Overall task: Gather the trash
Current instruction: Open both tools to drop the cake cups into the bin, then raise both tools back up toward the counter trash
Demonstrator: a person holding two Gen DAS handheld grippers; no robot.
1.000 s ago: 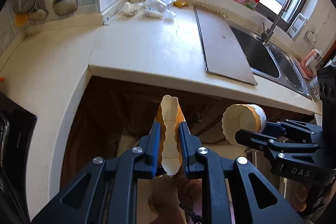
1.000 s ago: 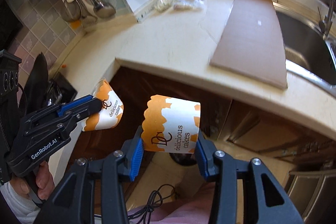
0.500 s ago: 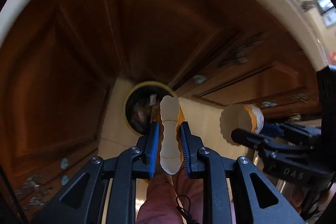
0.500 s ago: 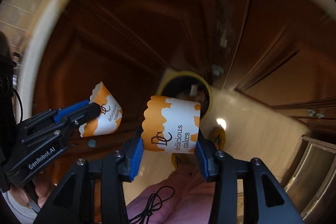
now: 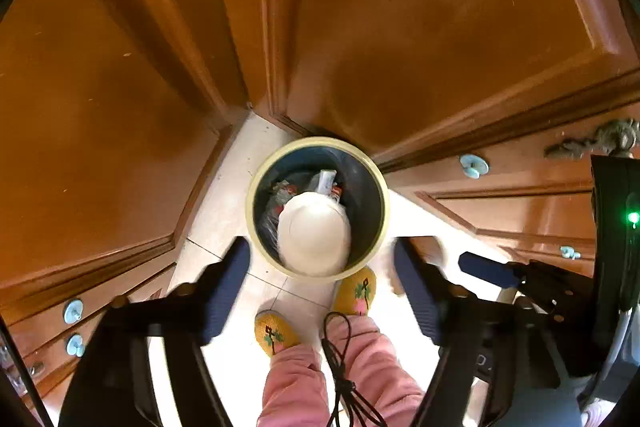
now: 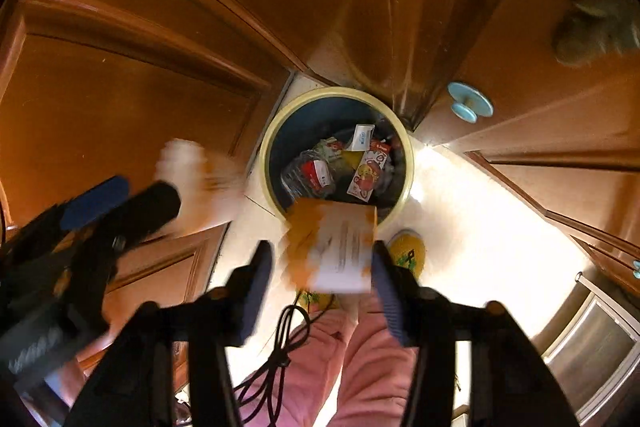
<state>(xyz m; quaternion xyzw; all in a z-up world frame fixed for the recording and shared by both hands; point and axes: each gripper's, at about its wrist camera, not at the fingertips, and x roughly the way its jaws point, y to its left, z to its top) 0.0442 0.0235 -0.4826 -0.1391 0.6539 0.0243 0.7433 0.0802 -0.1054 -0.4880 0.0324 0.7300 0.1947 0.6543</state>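
Releasing two paper cake cups over the trash bin (image 5: pixel 256 211) | we are opening left gripper (image 5: pixel 320 267): cup (image 5: pixel 314 235) dropping inside rim | right gripper (image 6: pixel 320 283) parting, cup (image 6: pixel 340 247) falling free at near rim

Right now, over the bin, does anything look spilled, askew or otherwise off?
Nothing spilled. Both grippers' jaws have just been opening, dropping paper cake cups: the left gripper's cup falls over the trash bin; the right gripper's cup, blurred, hangs near the rim and could miss.

Two paper cake cups (image 5: pixel 315 234) (image 6: pixel 334 247), one trash bin (image 5: pixel 256 187), two yellow slippers (image 5: pixel 355 290).
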